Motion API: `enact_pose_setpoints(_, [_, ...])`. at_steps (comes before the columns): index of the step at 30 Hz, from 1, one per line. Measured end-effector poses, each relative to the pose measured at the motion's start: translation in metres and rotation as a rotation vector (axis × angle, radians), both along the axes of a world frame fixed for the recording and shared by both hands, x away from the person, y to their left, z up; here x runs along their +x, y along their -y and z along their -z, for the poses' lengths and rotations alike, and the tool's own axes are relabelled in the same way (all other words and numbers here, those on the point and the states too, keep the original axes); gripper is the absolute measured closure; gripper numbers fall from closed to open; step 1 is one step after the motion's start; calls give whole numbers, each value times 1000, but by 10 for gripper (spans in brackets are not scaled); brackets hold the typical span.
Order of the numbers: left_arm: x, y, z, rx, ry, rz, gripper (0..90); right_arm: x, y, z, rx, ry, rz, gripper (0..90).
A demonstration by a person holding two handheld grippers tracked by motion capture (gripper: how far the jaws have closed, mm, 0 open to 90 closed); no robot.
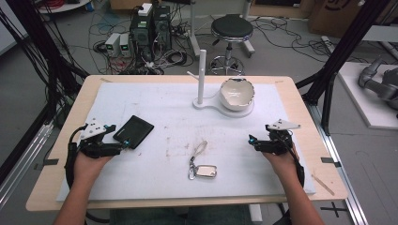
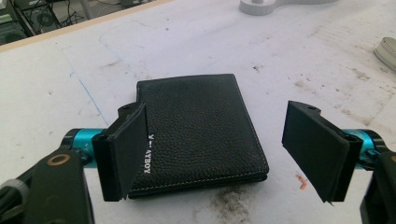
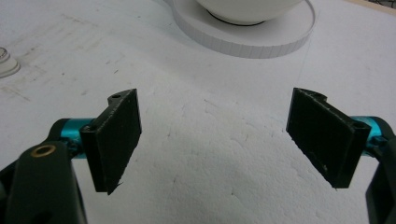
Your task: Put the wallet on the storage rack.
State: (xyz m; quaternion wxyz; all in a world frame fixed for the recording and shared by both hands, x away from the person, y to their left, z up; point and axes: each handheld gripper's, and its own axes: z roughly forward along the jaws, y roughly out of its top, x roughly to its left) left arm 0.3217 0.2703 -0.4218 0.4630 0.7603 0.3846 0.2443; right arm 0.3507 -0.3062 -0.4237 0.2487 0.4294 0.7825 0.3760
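1. Wallet (image 2: 198,133) flat on desk (image 1: 155,101), well left of bowl stand (image 1: 224,107); left gripper (image 2: 224,149) at wallet's near edge, fingers (image 2: 123,151) spread, one overlapping wallet's near-left corner.
2. Right gripper (image 3: 215,140) well right of wallet, fingers (image 3: 116,140) spread, nothing between.
3. Risk: thin, flat-lying leather; closing may skid wallet or catch top flap alone.
4. Risk: off-centre grip; likely to tilt, fall open.
5. Keyring (image 1: 202,169) right of wallet, clear.

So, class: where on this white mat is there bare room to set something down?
Bare patches: between wallet and white stand; between keychain and right gripper. Crowded: around the bowl, and the left gripper at the wallet.
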Motion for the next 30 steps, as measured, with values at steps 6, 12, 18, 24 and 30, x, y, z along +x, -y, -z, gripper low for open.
enact_pose_setpoints(6, [-3,-1,0,9,1,0,229,1,-1,0,3,0,-1,182])
enact_pose_setpoints(12, [-10,-10,1,8,-2,-25,229,7,-7,-3,43,5,-8,182])
enact_pose_setpoints(18, [-18,-17,-1,10,3,-42,229,14,-26,-10,67,23,-66,182])
enact_pose_setpoints(24, [-29,-24,2,25,-5,-55,229,27,-54,-18,66,36,-120,181])
enact_pose_setpoints(30, [-45,-36,3,33,-11,-83,229,42,-84,-24,90,40,-176,182])
